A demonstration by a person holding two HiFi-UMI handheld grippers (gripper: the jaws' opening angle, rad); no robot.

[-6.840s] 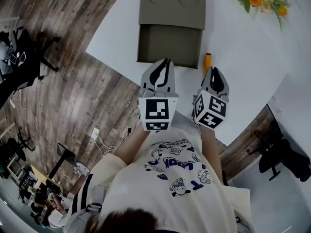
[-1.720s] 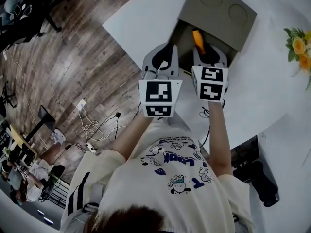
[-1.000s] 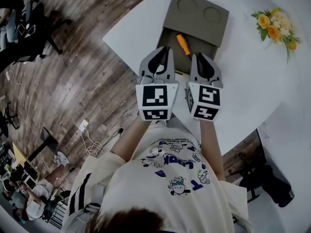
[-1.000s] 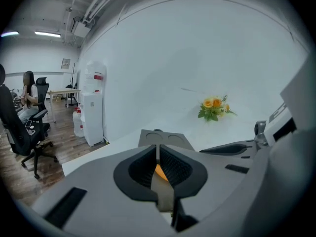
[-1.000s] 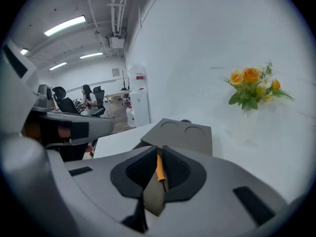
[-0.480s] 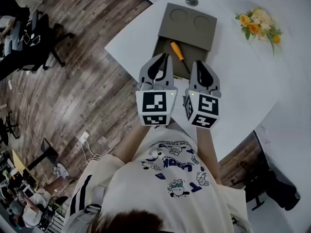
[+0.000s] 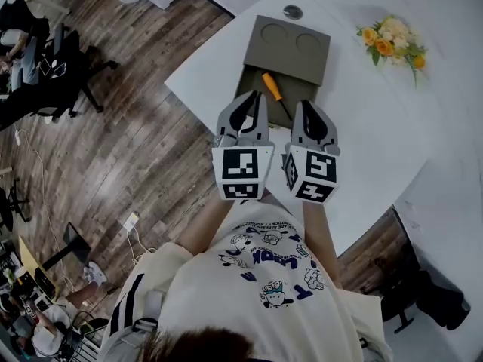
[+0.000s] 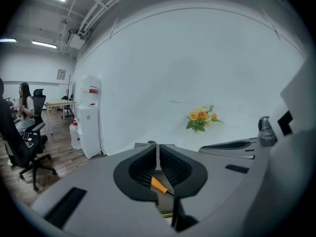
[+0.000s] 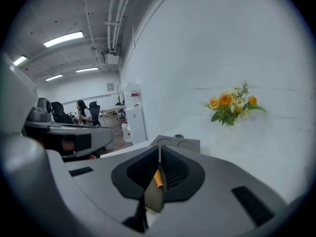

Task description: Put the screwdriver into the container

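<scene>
White smooth-topped bench [image 7: 377,127] w/ a rounded corner, standing on a wood-plank floor [image 7: 113,149]. Directly on it, 3 things. Olive-grey rectangular container [image 7: 289,55] sits near the bench's left edge, w/ two round recesses in its far half & an open compartment in its near half. Small round grey disc [image 7: 292,11] lies just beyond the container's far end, not touching. Bunch of orange, yellow & white flowers w/ green leaves [image 7: 389,40] lies to the right of the container, well apart.
</scene>
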